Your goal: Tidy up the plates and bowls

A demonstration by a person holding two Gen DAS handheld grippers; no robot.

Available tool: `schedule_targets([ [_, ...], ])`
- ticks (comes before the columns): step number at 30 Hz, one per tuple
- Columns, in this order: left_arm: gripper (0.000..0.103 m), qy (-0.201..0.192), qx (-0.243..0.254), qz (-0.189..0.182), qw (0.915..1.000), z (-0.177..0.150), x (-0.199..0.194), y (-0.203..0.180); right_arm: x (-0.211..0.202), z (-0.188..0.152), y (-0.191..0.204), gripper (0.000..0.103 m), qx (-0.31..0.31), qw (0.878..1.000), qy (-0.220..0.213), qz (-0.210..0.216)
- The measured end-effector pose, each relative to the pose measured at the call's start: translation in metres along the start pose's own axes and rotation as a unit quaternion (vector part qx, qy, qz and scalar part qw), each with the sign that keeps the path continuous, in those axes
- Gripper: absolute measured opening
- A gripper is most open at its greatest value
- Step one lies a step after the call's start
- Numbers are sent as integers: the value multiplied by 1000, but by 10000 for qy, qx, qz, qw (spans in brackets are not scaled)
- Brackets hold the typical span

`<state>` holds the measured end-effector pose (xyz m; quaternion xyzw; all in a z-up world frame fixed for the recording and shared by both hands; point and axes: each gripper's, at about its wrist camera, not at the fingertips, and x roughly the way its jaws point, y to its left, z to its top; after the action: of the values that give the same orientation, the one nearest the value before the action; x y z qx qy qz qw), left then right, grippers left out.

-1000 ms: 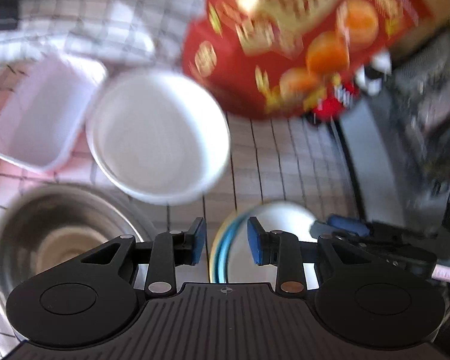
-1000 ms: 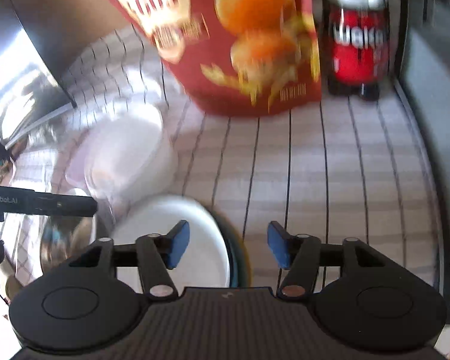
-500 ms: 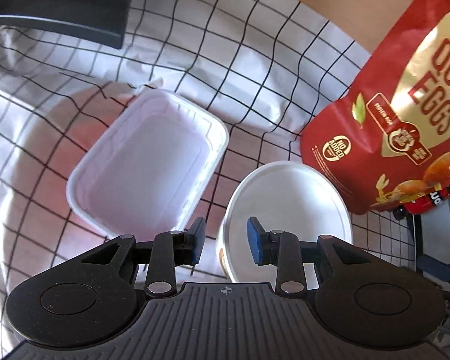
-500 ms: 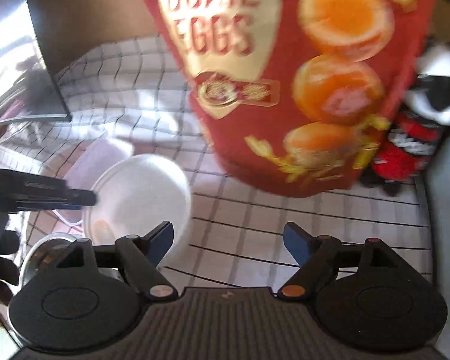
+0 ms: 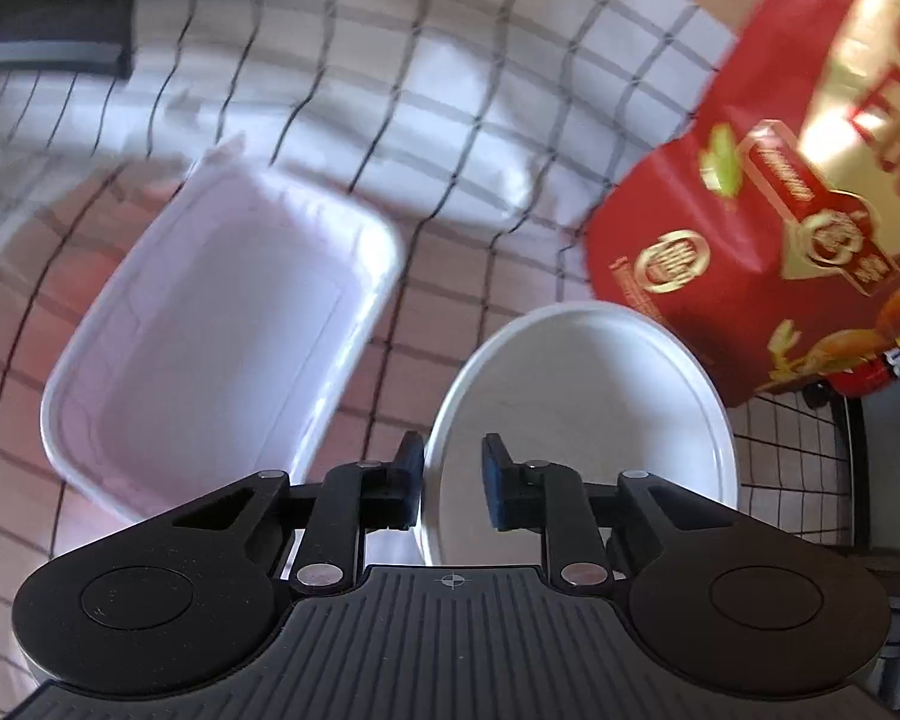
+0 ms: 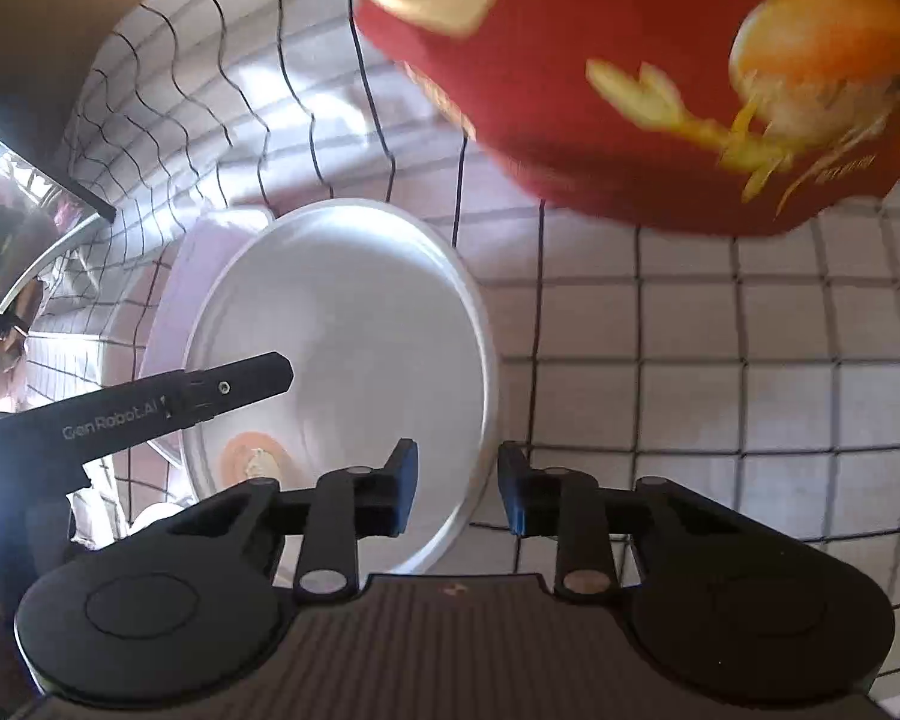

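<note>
Checked cloth [image 5: 450, 120] over the whole surface, white with dark grid lines, rumpled toward the back. On it a white bowl [image 5: 570, 408], round and upright, just beside a pale tub [image 5: 210, 330] and in front of a red bag [image 5: 780, 210] printed with gold labels. Seen from the left wrist only: the tub's full rectangular outline, open side up; a dark slab [image 5: 48, 18] at the far corner; a red bottle [image 5: 870, 369] peeking from under the bag. Left gripper [image 5: 450, 486] astride the bowl's left rim, one pad outside the wall and one inside, jaws just closed further yet parted, with a gap showing between the inner pad and the wall. Seen from the right wrist only: the bowl [image 6: 342, 312] nearly whole, with an orange patch [image 6: 252, 459] low on its inside; a shiny panel [image 6: 24, 222] at the left edge; egg pictures on the bag [image 6: 630, 120]; the tub [image 6: 192, 264] as a mere sliver behind the bowl. Reaching in over the bowl's left side, one black finger [image 6: 240, 381] of the left gripper. Right gripper [image 6: 457, 489] over the bowl's right rim, jaws just closed in, clamped on the wall between the blue pads.
</note>
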<state>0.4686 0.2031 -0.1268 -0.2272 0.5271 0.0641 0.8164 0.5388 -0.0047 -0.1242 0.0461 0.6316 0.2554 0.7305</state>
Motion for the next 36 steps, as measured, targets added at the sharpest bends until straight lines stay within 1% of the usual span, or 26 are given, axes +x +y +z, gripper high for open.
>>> schedule_targets([
  [2, 23, -146, 97, -66, 9998, 2, -8, -9, -18, -2, 3, 29, -163, 9994, -289, -96],
  [6, 23, -318, 5, -451, 9985, 0, -35, -26, -56, -11, 5, 29, -377, 9958, -780, -289],
  [9, 24, -505, -32, -913, 9945, -8, -64, -36, -88, -23, -1, 29, -416, 9927, -1103, -250],
  [11, 24, -566, -42, -1176, 9914, -10, -80, -43, -108, -31, -9, 29, -380, 9915, -1233, -171],
  [13, 26, -617, 49, -1455, 9874, -17, -97, -54, -127, -40, -16, 29, -298, 9902, -1360, -95],
  [14, 27, -626, 155, -1531, 9861, -20, -105, -60, -137, -44, -19, 29, -263, 9895, -1418, -69],
  [17, 26, -544, 543, -1535, 9852, -34, -121, -82, -161, -61, -27, 29, -233, 9887, -1480, -77],
  [21, 26, -280, 995, -1490, 9834, -59, -130, -99, -174, -82, -41, 29, -62, 9911, -1327, -27],
  [24, 24, -34, 1221, -1397, 9826, -78, -125, -103, -177, -101, -49, 30, 23, 9924, -1227, -29],
  [27, 24, 275, 1434, -1215, 9818, -95, -114, -100, -177, -114, -52, 30, 42, 9933, -1158, -21],
  [31, 24, 716, 1309, -1118, 9825, -107, -97, -90, -170, -125, -54, 31, 68, 9946, -1029, -81],
  [36, 23, 861, 1232, -977, 9838, -116, -85, -84, -154, -136, -57, 31, 100, 9970, -758, -157],
])
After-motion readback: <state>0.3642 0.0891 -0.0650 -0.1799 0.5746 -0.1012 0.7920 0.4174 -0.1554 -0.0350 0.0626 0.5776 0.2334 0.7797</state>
